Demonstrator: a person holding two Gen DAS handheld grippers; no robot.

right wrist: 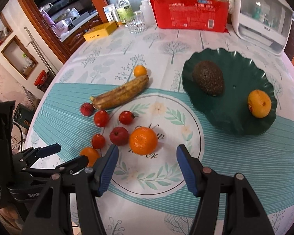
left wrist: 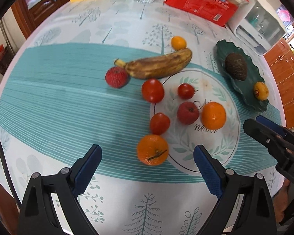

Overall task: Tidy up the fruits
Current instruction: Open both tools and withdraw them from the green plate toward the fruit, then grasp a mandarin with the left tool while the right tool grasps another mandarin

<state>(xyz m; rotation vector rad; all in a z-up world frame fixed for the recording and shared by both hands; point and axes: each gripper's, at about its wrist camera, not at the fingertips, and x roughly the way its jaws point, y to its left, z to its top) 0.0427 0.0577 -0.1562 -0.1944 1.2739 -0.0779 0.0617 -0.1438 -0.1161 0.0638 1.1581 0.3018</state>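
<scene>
Fruit lay scattered across the surface (right wrist: pixel 215 39), most of it loose on the patterned cloth, while a dark avocado (right wrist: pixel 208 78) and a small yellow-orange citrus (right wrist: pixel 259 103) sat in the green scalloped dish (right wrist: pixel 235 125) at the far right. Both grippers pointed steeply down and held nothing. The left gripper (left wrist: pixel 148 157) stood wide open, its fingers flanking the nearest orange (left wrist: pixel 152 149) without touching it. The right gripper (right wrist: pixel 147 163) stood partly open just near of a second orange (right wrist: pixel 143 141).

Trouble, as I judged it, would come from crowding. A small tomato (left wrist: pixel 159 123) sat just beside the left gripper's orange, so a closing finger could nudge it and send it rolling on the smooth cloth. A red apple-like fruit (right wrist: pixel 119 136) touched the right-hand orange, so it risked the same shove. The two grippers also hung near each other and might collide.

The oranges looked pebbled, firm and round; the tomatoes glossy and taut. A browned banana (left wrist: pixel 158 65) lay long and soft-looking at the far side, easily bruised. The ribbed blue pads (left wrist: pixel 207 173) seemed rubbery enough to hold rind.
</scene>
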